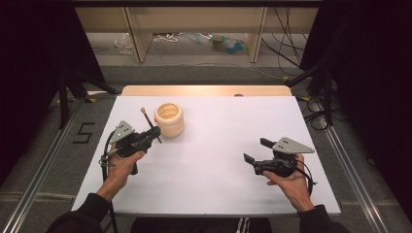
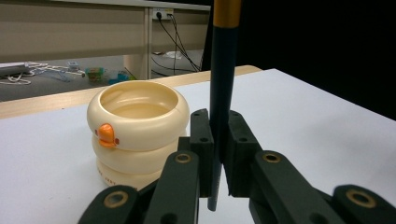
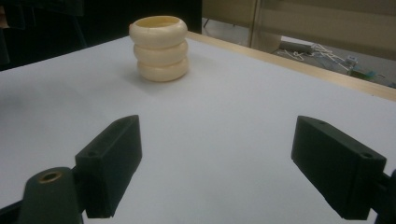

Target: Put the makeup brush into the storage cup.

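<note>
In the left gripper view, the left gripper [image 2: 218, 154] has its jaws closed tight on a dark brush [image 2: 223, 93], which stands upright at frame centre between the fingers [image 2: 201, 140]. A cream holder [image 2: 137, 130] sits just left of it. At lower right of the high view, the right gripper [image 1: 256, 151] is wide open, holding nothing.

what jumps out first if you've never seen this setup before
The cream ringed cup with a small orange duck bill stands out, upright on the white table toward its far left. Just beside it, the left claw is shut on a dark brush with a gold band, held roughly upright next to the cup. The right claw hangs open over bare table at the near right, with nothing between its jaws.
</note>
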`<state>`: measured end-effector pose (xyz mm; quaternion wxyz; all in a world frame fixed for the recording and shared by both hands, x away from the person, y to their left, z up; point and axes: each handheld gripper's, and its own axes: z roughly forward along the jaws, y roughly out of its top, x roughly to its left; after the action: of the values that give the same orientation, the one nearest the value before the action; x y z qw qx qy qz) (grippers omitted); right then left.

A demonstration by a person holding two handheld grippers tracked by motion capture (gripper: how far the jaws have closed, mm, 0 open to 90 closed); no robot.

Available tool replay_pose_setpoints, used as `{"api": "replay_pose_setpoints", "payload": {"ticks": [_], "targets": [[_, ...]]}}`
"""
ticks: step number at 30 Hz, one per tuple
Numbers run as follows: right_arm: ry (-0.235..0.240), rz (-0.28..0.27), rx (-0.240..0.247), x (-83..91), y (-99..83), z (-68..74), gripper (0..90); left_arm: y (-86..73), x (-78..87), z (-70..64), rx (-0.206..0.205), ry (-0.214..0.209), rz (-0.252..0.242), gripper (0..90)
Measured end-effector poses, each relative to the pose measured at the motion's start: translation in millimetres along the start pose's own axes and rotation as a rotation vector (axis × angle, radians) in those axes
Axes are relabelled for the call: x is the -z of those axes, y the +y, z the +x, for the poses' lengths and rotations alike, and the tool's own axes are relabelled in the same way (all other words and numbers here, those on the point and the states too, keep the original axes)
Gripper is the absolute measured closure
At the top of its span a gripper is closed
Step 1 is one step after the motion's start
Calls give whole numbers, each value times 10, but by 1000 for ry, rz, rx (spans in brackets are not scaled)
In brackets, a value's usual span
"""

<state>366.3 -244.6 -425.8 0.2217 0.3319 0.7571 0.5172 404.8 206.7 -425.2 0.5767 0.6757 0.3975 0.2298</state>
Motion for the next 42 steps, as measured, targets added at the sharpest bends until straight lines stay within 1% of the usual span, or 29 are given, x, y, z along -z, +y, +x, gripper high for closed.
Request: {"api": "replay_pose_setpoints", "payload": {"ticks": [2, 4, 6, 7, 8, 9, 10, 11, 12, 13, 15, 16, 18, 22, 23, 26, 27, 30, 32, 33, 34, 35, 36, 37, 38, 39, 40, 41, 42], "targets": [[-12, -7, 3, 29, -16, -14, 171, 11, -9, 12, 3, 3, 0, 834], [-17, -15, -7, 57, -34, -26, 171, 24, -21, 19, 5, 4, 5, 834], [-17, -4, -8, 91, -49, -37, 171, 45, -38, 25, 0, 4, 6, 834], [-31, 7, -3, 114, -55, -41, 172, 61, -46, 28, 2, 5, 4, 834], [-17, -12, -20, 100, -71, -34, 171, 79, -53, 35, 2, 8, 2, 834], [-12, -10, -24, 112, -79, -34, 171, 98, -59, 42, 2, 10, 1, 834], [-24, -8, -13, 123, -85, -40, 172, 117, -66, 50, 2, 13, -1, 834], [-23, -6, -24, 130, -93, -31, 172, 134, -75, 58, -1, 14, -1, 834], [-29, -15, -8, 135, -96, -42, 172, 151, -83, 66, -5, 18, 2, 834], [-19, 2, -23, 152, -97, -33, 172, 169, -93, 72, -5, 20, 1, 834], [-25, -11, -10, 159, -103, -40, 172, 207, -111, 85, -5, 21, 3, 834], [-16, 4, -25, 171, -103, -31, 173, 227, -120, 92, -5, 23, 1, 834], [-26, -16, -10, 166, -110, -40, 173, 262, -139, 109, -4, 29, 3, 834], [-27, -14, -10, 178, -118, -39, 174, 337, -184, 143, -12, 42, 5, 834], [-24, -6, -28, 182, -120, -28, 174, 357, -194, 148, -10, 43, 3, 834], [-23, -8, -36, 191, -121, -28, 174, 418, -228, 163, -14, 49, 3, 834], [-29, -10, -29, 193, -122, -33, 175, 440, -240, 165, -13, 54, 1, 834], [-22, -2, -31, 208, -119, -40, 175, 494, -277, 174, -20, 58, 0, 834], [-21, -4, -32, 208, -119, -38, 175, 527, -301, 179, -24, 61, -2, 834], [-24, -10, -32, 204, -121, -35, 175, 543, -314, 175, -17, 63, -7, 834], [-23, -10, -31, 203, -121, -34, 176, 559, -322, 181, -22, 65, -7, 834], [-26, -16, -20, 198, -121, -40, 176, 570, -335, 182, -20, 67, -5, 834], [-17, -14, -36, 194, -123, -29, 176, 579, -341, 193, -35, 71, -1, 834], [-13, -12, -37, 192, -124, -26, 177, 584, -354, 196, -26, 73, -3, 834], [-23, -25, -14, 188, -124, -38, 178, 592, -361, 212, -34, 74, 1, 834], [-21, -24, -14, 187, -123, -37, 179, 595, -369, 219, -25, 80, 3, 834], [-24, -13, -11, 194, -120, -36, 179, 600, -379, 234, -27, 84, 3, 834], [-25, -23, -15, 182, -124, -32, 180, 605, -390, 248, -25, 85, 4, 834], [-24, -17, -19, 183, -123, -31, 180, 609, -401, 259, -27, 91, 4, 834]]}}
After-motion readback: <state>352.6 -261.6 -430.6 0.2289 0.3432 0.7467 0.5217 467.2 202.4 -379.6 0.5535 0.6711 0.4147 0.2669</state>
